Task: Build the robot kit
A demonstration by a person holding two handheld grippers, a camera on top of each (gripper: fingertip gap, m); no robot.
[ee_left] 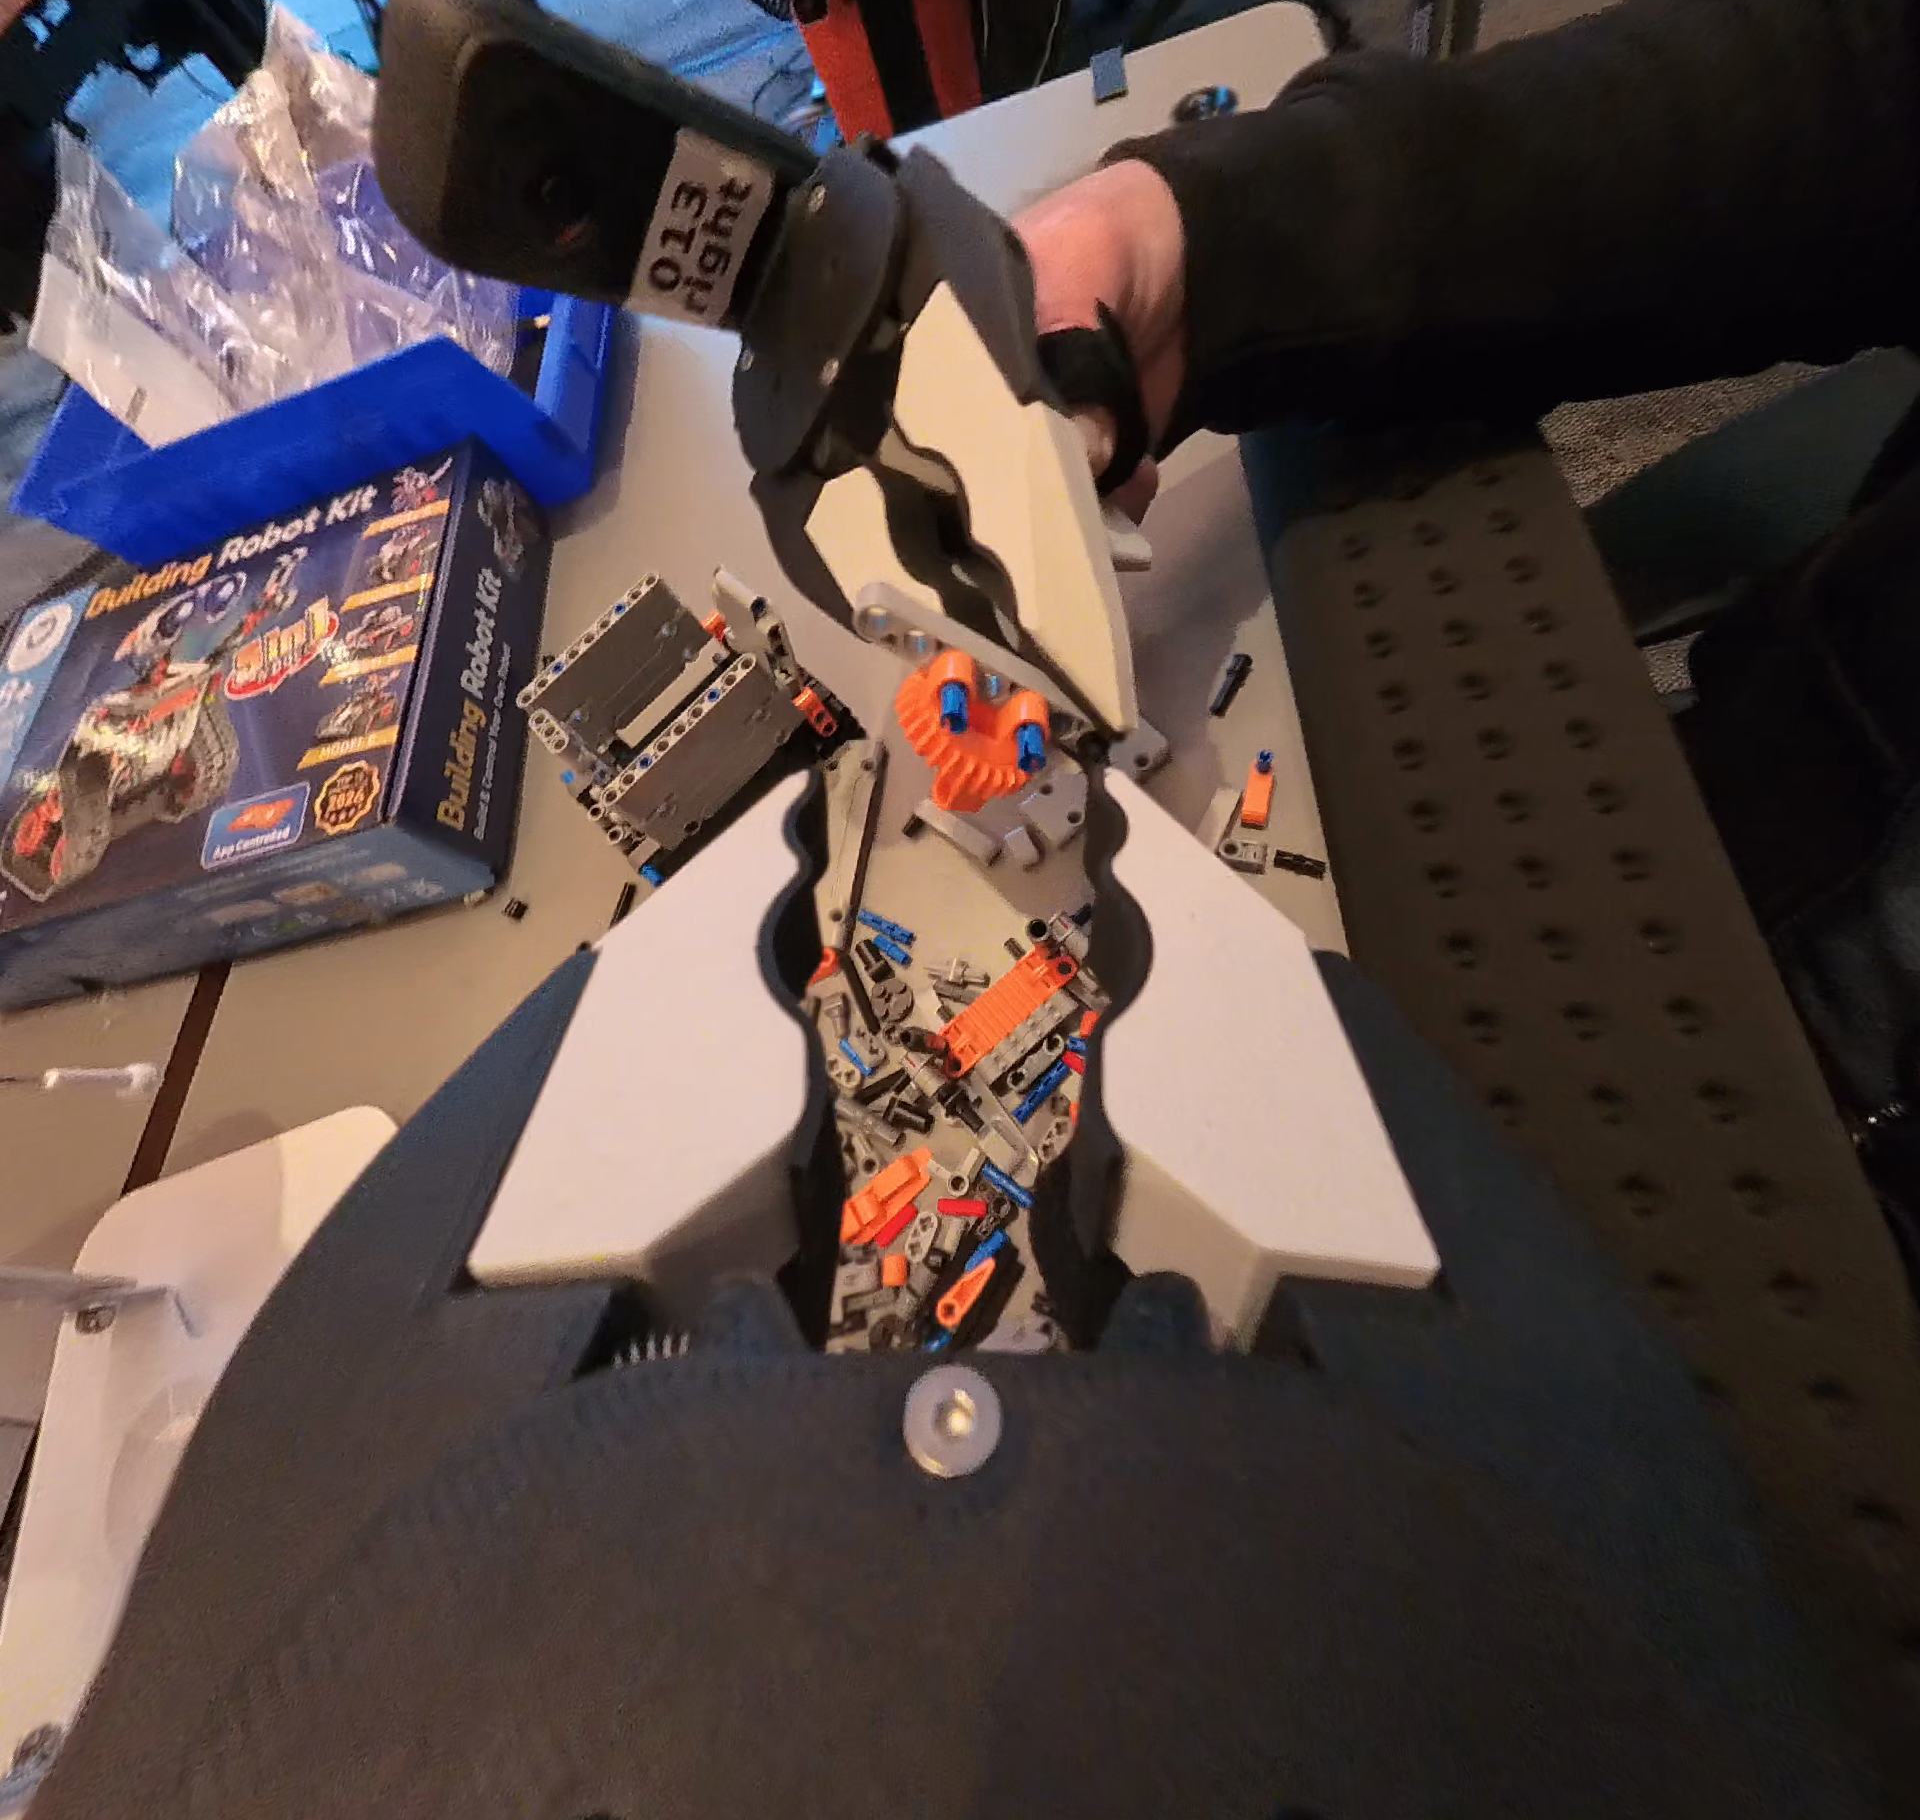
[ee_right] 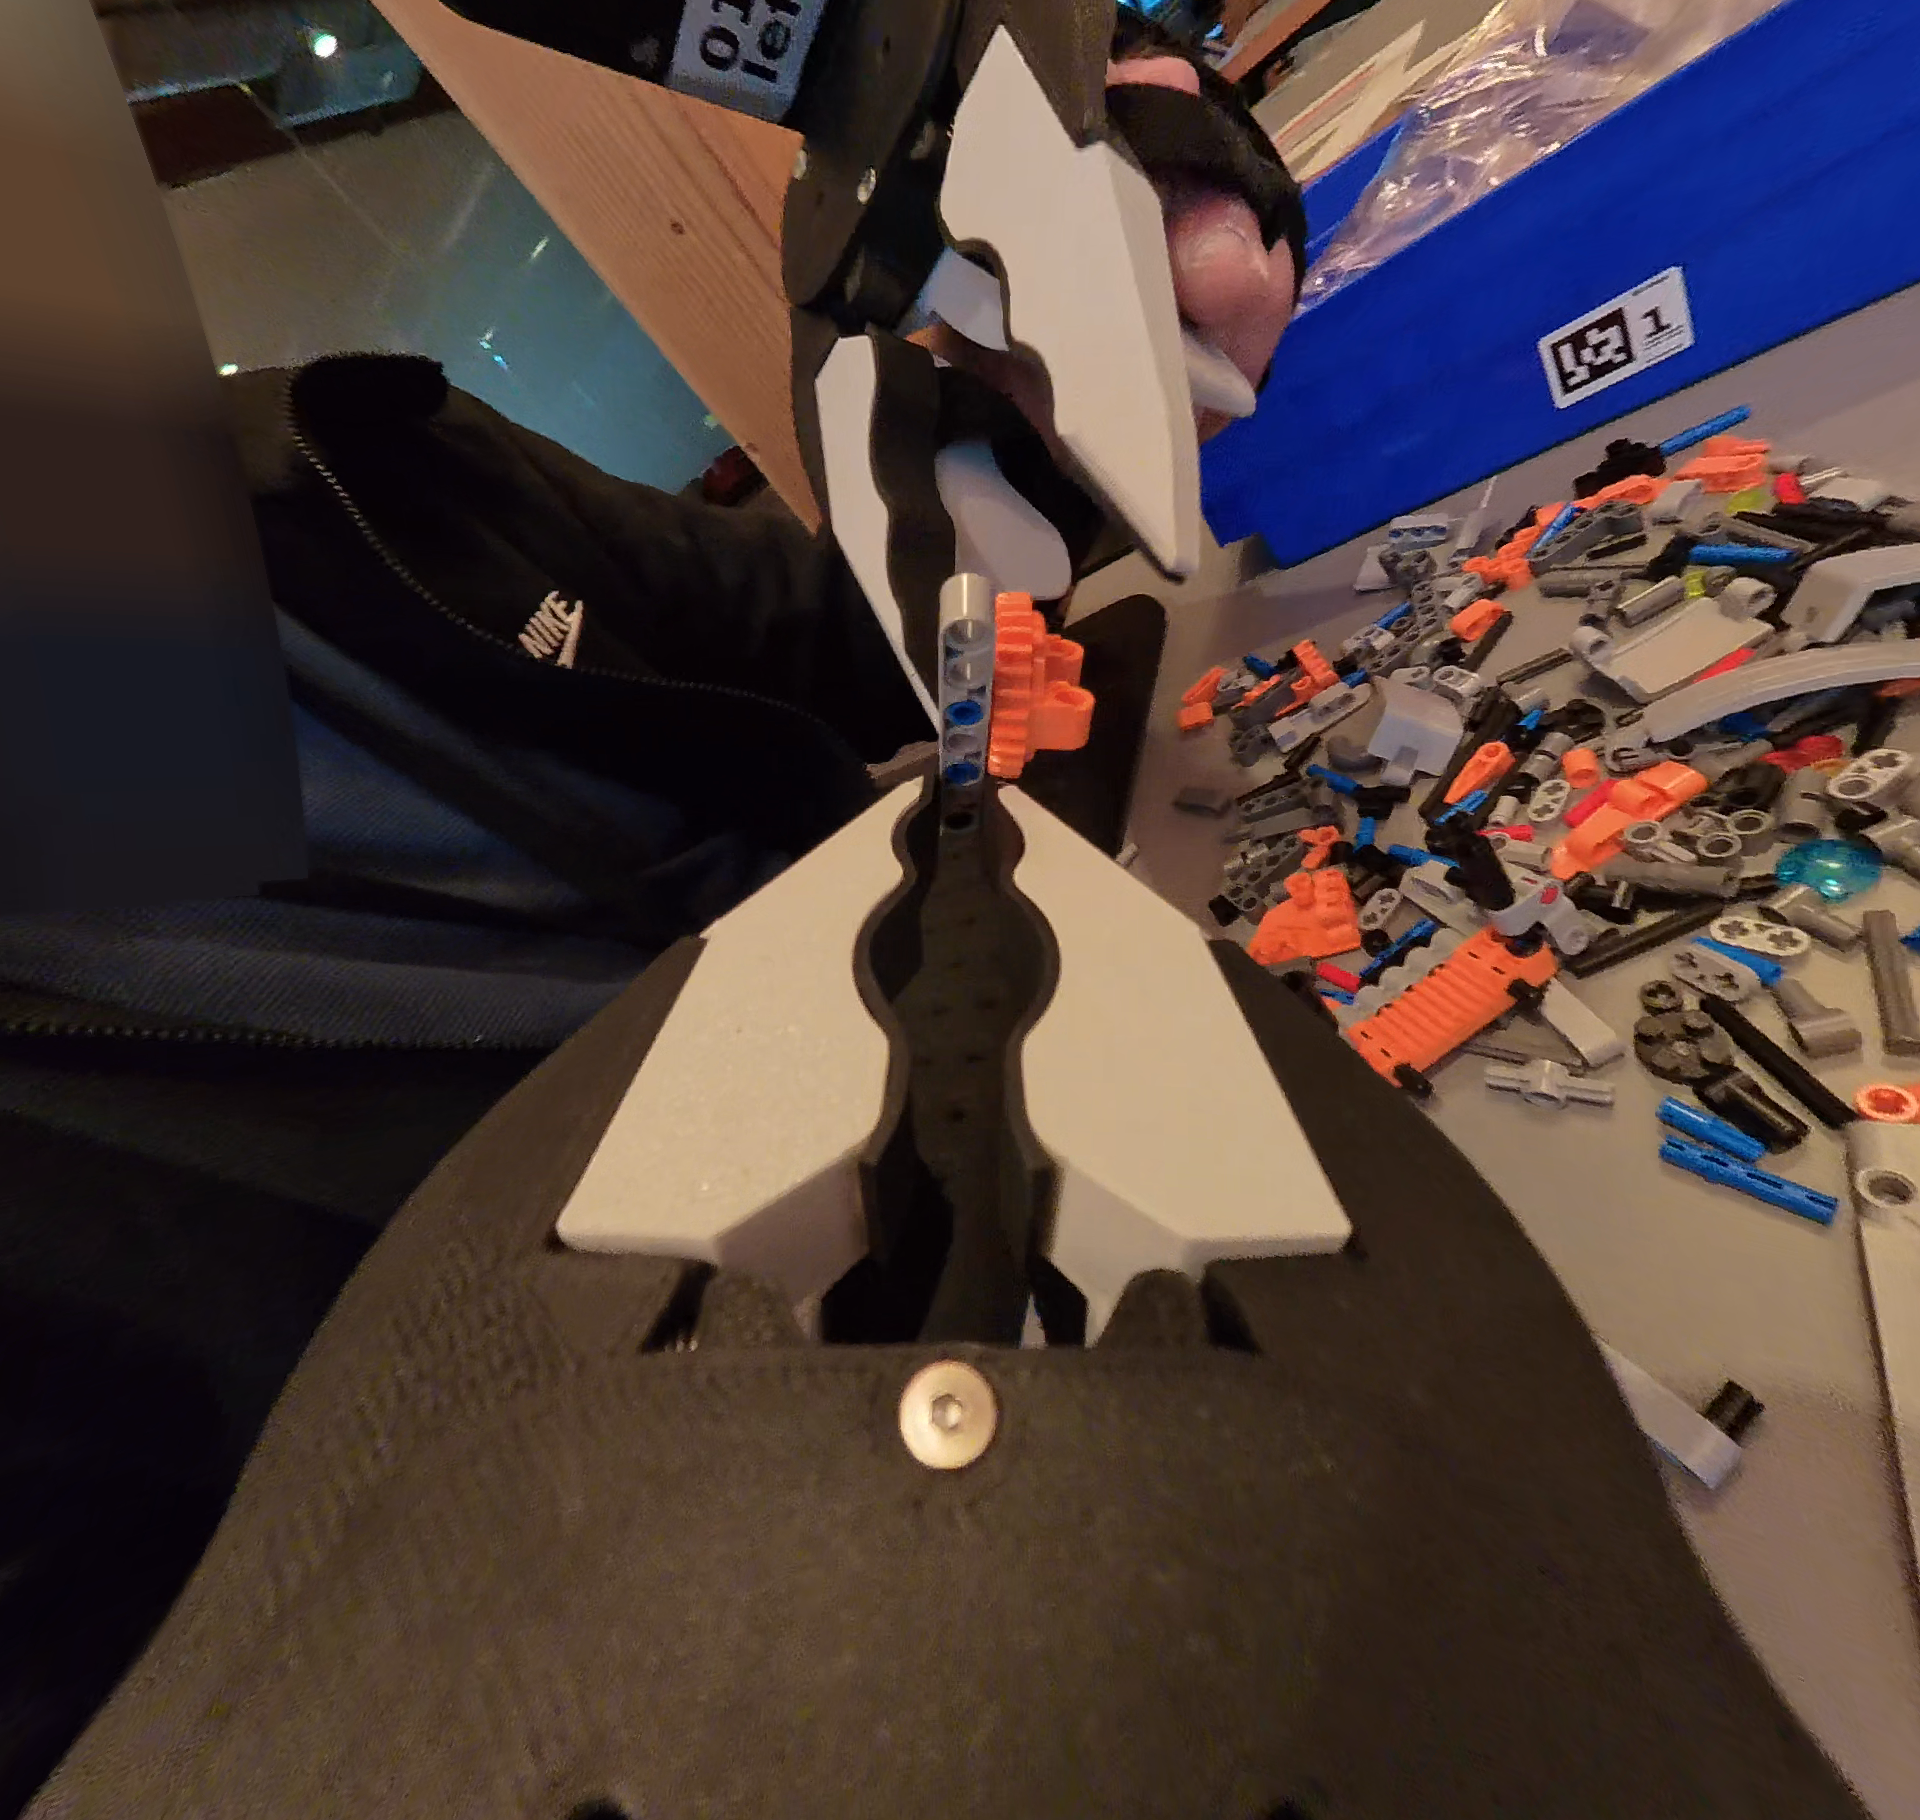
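My right gripper [ee_right: 958, 796] is shut on the lower end of a grey holed beam [ee_right: 961, 648]. An orange gear [ee_right: 1023, 690] is fixed to the side of the beam with blue pins. In the left wrist view the right gripper [ee_left: 1096, 731] comes down from above with the beam [ee_left: 904, 627] and gear [ee_left: 971, 731], held in a hand in a black sleeve. My left gripper [ee_left: 958, 783] is open, and its fingertips stand on either side of the gear. In the right wrist view the left gripper [ee_right: 1049, 638] reaches in from above, jaws apart around the gear, held over the table.
A pile of small orange, grey, black and blue building parts [ee_right: 1558, 814] lies on the grey table [ee_left: 343, 1022]. A grey built block [ee_left: 655, 731], a dark kit box [ee_left: 239, 721] and a blue bin [ee_left: 343, 440] of plastic bags stand at the left. A black perforated strip [ee_left: 1538, 887] runs along the right. The tips of both grippers are at nearly the same place.
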